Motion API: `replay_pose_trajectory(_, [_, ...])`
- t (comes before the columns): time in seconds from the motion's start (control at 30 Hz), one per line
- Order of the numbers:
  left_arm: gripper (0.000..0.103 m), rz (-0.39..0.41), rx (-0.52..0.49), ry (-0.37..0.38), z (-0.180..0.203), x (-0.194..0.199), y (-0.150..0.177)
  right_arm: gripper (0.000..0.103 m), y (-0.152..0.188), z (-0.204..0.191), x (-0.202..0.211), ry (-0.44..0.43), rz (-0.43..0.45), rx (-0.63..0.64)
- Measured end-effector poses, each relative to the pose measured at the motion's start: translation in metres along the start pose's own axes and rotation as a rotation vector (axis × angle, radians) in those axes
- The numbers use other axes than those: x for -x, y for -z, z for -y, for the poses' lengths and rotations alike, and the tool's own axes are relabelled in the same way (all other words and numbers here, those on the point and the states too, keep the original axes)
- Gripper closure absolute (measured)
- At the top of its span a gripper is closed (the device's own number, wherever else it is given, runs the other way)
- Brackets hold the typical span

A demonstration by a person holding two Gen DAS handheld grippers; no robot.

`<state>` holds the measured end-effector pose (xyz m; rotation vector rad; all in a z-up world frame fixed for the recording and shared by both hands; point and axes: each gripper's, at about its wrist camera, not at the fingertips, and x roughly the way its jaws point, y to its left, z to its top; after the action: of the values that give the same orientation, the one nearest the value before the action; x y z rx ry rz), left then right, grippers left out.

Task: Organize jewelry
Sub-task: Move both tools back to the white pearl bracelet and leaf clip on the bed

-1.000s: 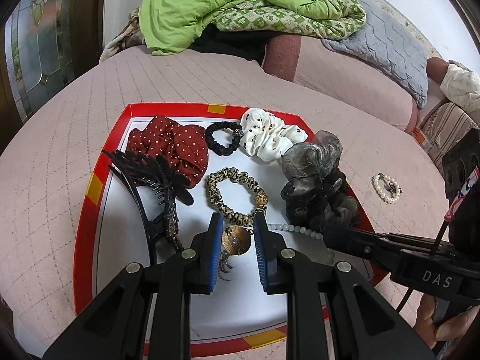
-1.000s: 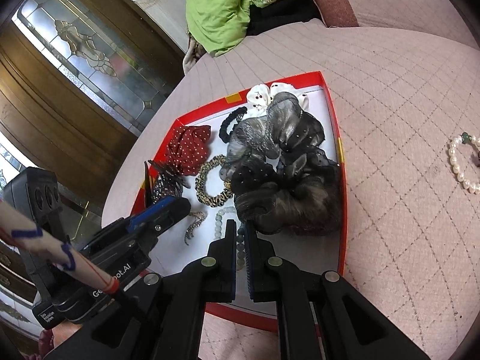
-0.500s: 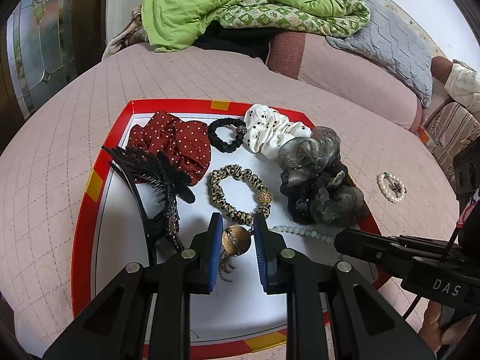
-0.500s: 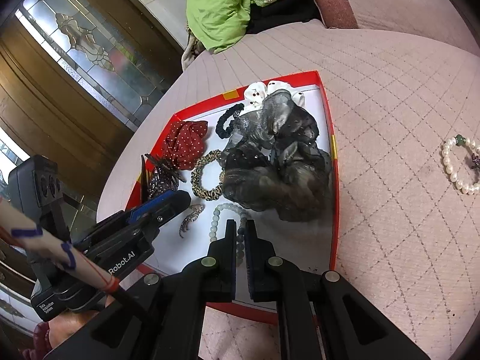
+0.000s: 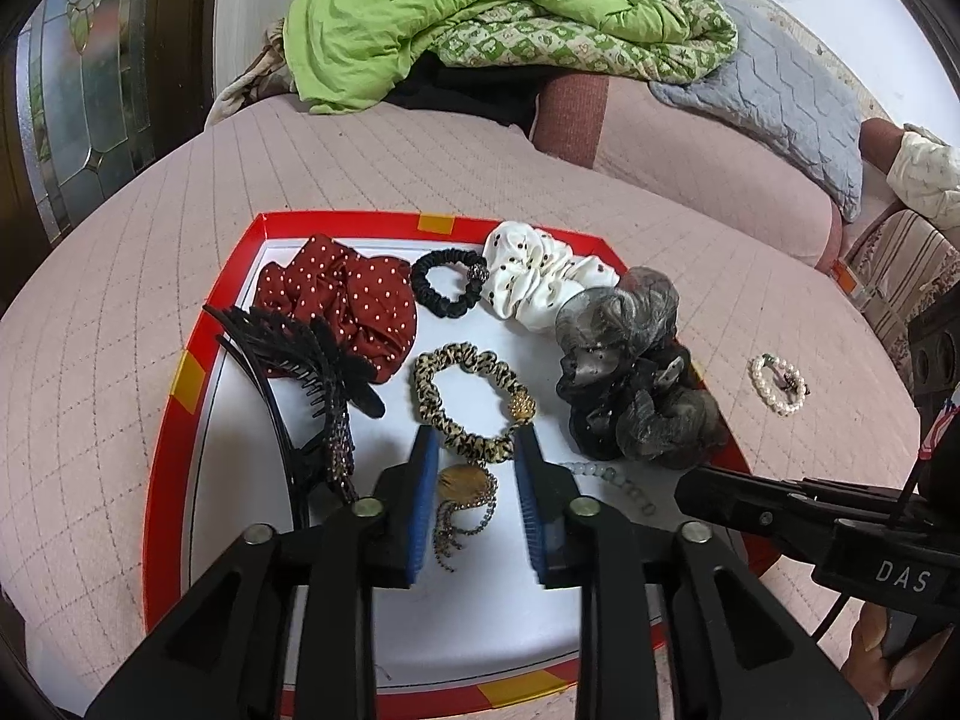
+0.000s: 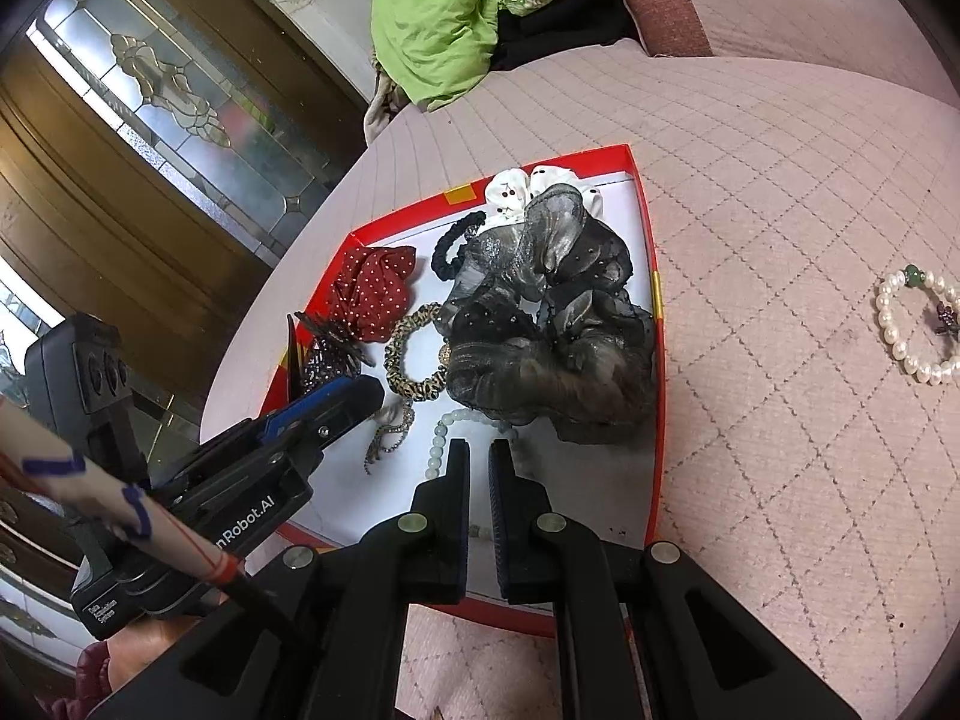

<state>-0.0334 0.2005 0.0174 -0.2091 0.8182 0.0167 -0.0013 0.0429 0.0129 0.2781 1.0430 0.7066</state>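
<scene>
both wrists overlook tray (image 5: 180,372) (close, downward)

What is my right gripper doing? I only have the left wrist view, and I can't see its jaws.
Observer: The right gripper is shut, with its fingertips over the pale bead strand in the red tray.
Operator: Is it pinching that strand?
Observer: I cannot tell. The strand curves from the edge of the dark sheer scrunchie and runs behind the fingers, lying on the tray floor.
</scene>
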Motion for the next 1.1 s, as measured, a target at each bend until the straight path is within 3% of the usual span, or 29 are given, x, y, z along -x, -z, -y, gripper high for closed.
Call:
replay_pose_trajectory(0.37, [0.075, 0.069, -0.049, 0.036, 0.023, 0.009, -0.004, 0.096, -0.014, 0.012, 0.047, -0.057, 0.134, -0.011])
replay_pose_trajectory(0.6, [0.075, 0.106, -0.139, 0.078, 0.056, 0.012, -0.002, 0.096, -0.029, 0.068, 0.092, 0.013, 0.242, -0.143])
replay_pose_trajectory(0.7, [0.075, 0.106, -0.185, 0.117, 0.081, 0.013, -0.002, 0.095, -0.031, 0.109, 0.121, 0.052, 0.311, -0.260])
replay_pose_trajectory(0.9, [0.075, 0.038, -0.260, 0.230, 0.151, 0.002, -0.009, 0.095, -0.025, 0.166, 0.176, 0.147, 0.428, -0.427])
replay_pose_trajectory(1.0, [0.075, -0.049, -0.214, 0.311, 0.182, -0.020, -0.020, 0.094, -0.018, 0.183, 0.190, 0.149, 0.449, -0.489])
replay_pose_trajectory(1.1, [0.075, -0.124, -0.216, 0.304, 0.210, -0.053, -0.028, 0.093, -0.014, 0.194, 0.199, 0.150, 0.458, -0.521])
